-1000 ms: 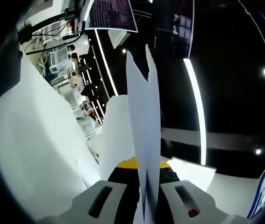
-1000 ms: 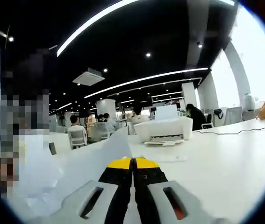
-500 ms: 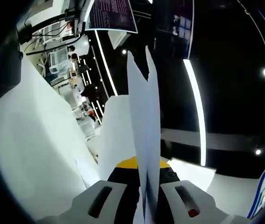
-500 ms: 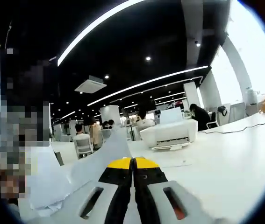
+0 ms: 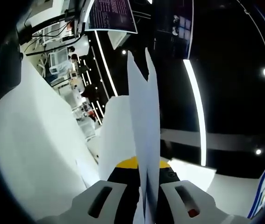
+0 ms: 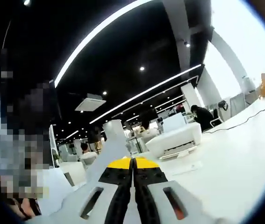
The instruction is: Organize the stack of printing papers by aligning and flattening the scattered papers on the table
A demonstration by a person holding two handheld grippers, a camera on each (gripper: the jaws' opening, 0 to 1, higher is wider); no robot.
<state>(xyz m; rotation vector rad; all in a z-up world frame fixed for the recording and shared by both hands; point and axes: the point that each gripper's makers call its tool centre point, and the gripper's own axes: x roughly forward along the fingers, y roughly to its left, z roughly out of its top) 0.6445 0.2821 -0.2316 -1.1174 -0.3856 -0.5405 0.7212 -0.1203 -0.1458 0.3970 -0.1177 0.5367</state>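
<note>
Here, the smooth white bench [image 6: 235,154] spreads wide, carrying a boxy white printer [image 6: 175,140]. Thin, flat white papers [image 5: 144,135] stand edge-on between the jaws of the left claw [image 5: 145,186], which is clamped on them. The right claw [image 6: 132,179] has its jaws pressed together, perhaps pinching a pale sheet [image 6: 105,156], though that is unclear.

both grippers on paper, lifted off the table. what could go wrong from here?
1. The left gripper pinches the papers at one edge, and their far ends look uneven; sheets may slip further out of line.
2. The right gripper is shut on a sheet that curls away from it; pulling might crease or tear it.
3. The printer sits on the table ahead of the right gripper; a swing could hit it.
</note>
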